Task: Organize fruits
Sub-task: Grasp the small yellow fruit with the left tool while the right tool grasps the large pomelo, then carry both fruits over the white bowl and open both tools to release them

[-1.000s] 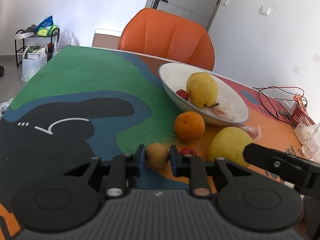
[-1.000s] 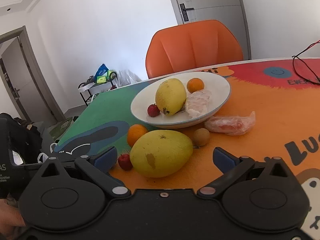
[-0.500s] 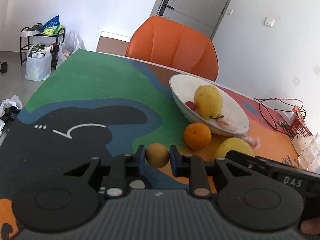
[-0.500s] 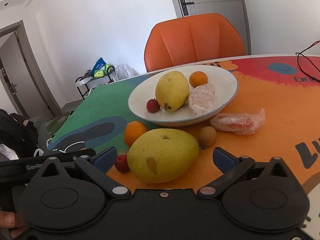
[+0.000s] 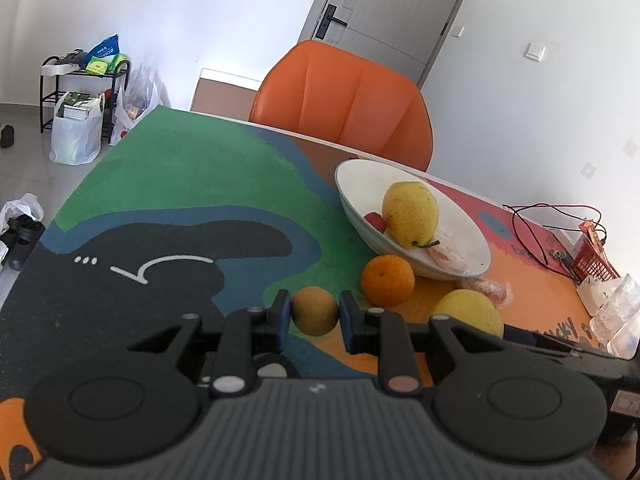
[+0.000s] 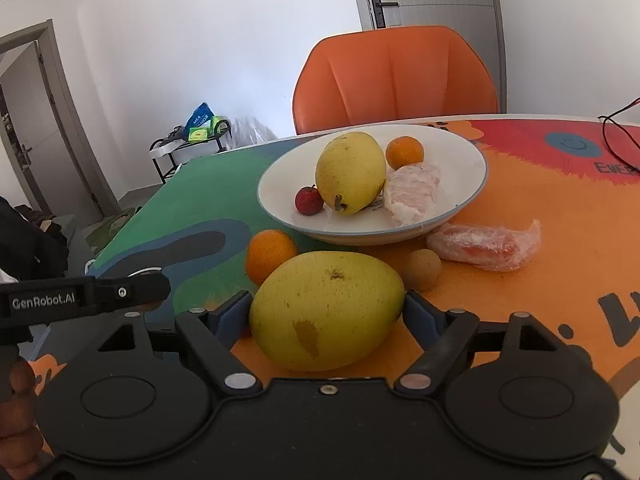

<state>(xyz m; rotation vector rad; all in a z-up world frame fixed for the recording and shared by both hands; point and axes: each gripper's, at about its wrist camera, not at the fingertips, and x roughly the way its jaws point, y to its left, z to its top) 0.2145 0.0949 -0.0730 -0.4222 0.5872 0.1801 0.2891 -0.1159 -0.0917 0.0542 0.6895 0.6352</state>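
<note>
A: What did the left gripper (image 5: 314, 317) hold?

B: A small brown fruit (image 5: 314, 311), pinched between its 2 fingers, above the table (image 5: 168, 184).

A: And the right gripper (image 6: 326, 314)?

B: Its fingers were spread wide, both touching the big yellow fruit (image 6: 326, 314) on the table.

A: Farther out?

B: An orange (image 6: 271, 255) lay at 11 o'clock of that fruit, a wrapped piece (image 6: 486, 246) at 2. Beyond sat the bowl (image 6: 460, 160) with a pear (image 6: 350, 172), 1 red fruit (image 6: 309, 200) and another orange (image 6: 404, 153).
</note>
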